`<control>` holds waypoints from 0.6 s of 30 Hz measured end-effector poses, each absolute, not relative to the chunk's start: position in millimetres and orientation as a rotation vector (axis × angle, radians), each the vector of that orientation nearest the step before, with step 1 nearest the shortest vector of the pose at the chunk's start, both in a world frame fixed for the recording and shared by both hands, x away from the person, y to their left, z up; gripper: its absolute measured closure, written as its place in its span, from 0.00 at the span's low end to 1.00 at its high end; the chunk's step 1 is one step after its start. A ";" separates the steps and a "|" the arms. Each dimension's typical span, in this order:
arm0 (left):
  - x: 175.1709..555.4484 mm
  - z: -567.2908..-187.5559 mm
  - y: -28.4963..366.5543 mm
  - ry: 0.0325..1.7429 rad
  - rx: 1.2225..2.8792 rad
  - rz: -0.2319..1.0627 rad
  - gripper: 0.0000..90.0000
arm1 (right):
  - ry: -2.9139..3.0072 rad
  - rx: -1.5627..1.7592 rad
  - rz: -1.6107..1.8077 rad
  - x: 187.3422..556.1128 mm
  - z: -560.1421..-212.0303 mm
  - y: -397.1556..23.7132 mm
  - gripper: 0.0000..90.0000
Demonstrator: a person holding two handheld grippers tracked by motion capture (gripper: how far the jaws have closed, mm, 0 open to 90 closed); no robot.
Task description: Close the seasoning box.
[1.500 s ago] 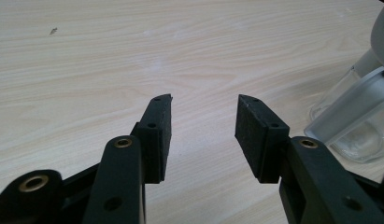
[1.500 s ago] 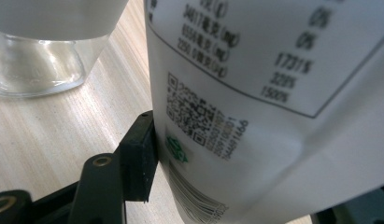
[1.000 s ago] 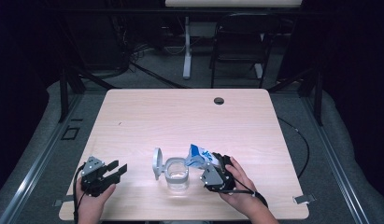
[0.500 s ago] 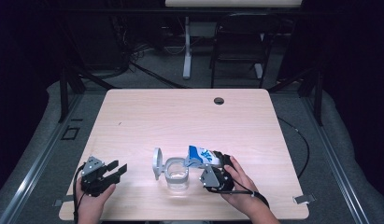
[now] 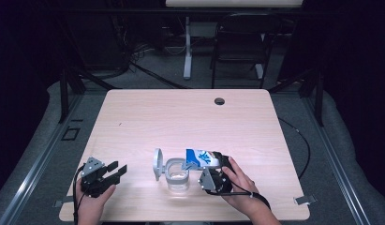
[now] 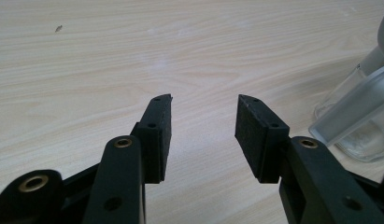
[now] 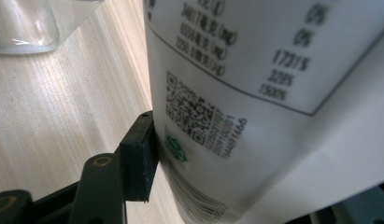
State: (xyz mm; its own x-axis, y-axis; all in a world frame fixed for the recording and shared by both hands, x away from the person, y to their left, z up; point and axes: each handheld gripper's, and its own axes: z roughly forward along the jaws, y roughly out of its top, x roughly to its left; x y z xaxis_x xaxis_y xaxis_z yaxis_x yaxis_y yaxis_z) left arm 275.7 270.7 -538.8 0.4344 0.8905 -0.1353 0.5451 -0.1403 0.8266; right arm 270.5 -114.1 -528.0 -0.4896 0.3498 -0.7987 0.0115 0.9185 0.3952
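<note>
High view shows a blue-and-white packet (image 5: 202,158) held tipped on its side, its long axis running roughly left to right across the table (image 5: 181,117), its left end over the mouth of a clear glass jar (image 5: 177,174) near the front edge. The jar's hinged lid (image 5: 157,164) stands open at its left. The right gripper (image 5: 213,176), held in the right hand (image 5: 239,185) with the forearm coming in from the bottom, clamps its jaws on the packet; the right gripper view shows one pad (image 7: 139,156) pressed against the packet's printed white side (image 7: 255,93). The left gripper (image 5: 108,172) rests low at the front left in the left hand (image 5: 92,199), jaws apart and pointing right toward the jar, well apart from it.
</note>
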 end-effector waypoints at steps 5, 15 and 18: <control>275.7 -538.9 270.6 1.228 1.815 0.498 0.63 | 2.038 0.239 0.425 272.0 -531.4 -113.0 0.46; 275.6 -538.8 270.3 1.229 1.818 0.498 0.63 | 2.016 0.209 0.375 273.0 -535.5 -109.6 0.46; 275.7 -538.8 270.5 1.229 1.817 0.498 0.63 | 2.010 0.195 0.356 273.5 -537.8 -108.7 0.46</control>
State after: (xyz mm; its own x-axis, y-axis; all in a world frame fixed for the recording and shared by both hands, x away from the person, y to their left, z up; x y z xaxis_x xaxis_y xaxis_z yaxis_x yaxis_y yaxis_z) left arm 275.7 270.5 -538.8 0.4345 0.8907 -0.1340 0.5461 -0.1422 0.8256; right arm 273.5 -108.7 -537.8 -0.4481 0.2904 -0.8455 -0.0180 0.9426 0.3334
